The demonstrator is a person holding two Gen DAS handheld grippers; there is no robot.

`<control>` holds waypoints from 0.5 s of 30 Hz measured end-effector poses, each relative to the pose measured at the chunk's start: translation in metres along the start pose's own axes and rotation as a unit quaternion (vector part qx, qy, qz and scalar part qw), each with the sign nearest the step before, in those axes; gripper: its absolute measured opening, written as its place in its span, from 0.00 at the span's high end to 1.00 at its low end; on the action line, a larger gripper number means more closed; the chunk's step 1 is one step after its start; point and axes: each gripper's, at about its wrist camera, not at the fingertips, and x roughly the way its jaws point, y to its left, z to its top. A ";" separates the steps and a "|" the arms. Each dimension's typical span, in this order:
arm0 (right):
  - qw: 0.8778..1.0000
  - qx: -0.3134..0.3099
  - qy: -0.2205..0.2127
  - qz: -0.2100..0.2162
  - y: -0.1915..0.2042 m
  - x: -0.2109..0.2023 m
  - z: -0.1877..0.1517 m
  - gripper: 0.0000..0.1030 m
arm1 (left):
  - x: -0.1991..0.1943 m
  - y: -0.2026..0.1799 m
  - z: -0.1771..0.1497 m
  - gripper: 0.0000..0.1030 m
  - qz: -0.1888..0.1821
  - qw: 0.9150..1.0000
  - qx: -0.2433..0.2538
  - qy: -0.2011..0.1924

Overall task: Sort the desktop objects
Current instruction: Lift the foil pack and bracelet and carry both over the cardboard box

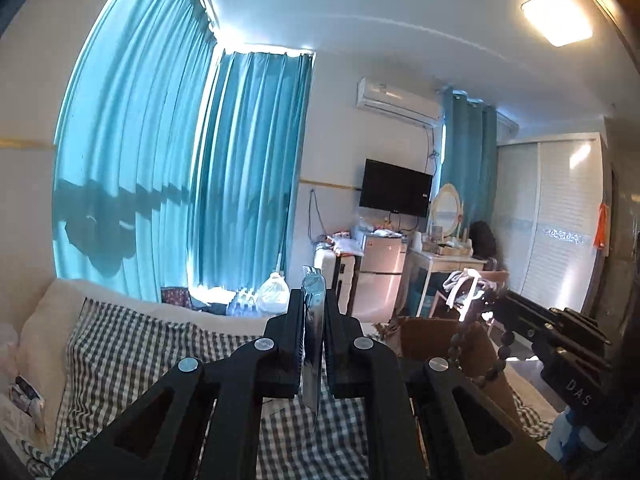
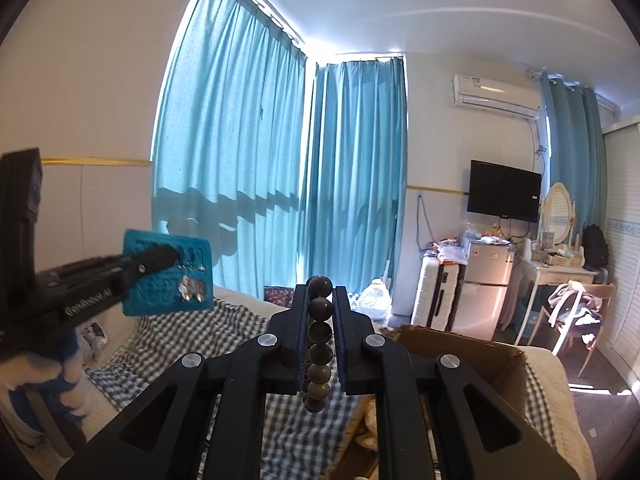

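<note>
My left gripper [image 1: 313,308] is shut on a thin blue card [image 1: 312,344] seen edge-on; in the right wrist view the same card [image 2: 192,248] shows its face, with small metal pieces in blisters, held up by the left gripper [image 2: 160,258]. My right gripper [image 2: 320,312] is shut on a bracelet of dark round beads [image 2: 319,334]. In the left wrist view the right gripper [image 1: 486,306] comes in from the right with the beads [image 1: 490,376] hanging over an open cardboard box [image 1: 428,338].
A bed with a grey checked cover [image 1: 132,344] lies below both grippers. The box also shows in the right wrist view [image 2: 452,344]. Blue curtains, a suitcase, a small fridge [image 1: 380,280], a dressing table and a chair stand behind.
</note>
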 end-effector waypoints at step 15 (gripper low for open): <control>0.997 -0.007 -0.004 -0.082 -0.075 -0.032 -0.024 0.89 | 0.034 -0.107 -0.022 0.92 -0.072 0.993 0.089 -0.002</control>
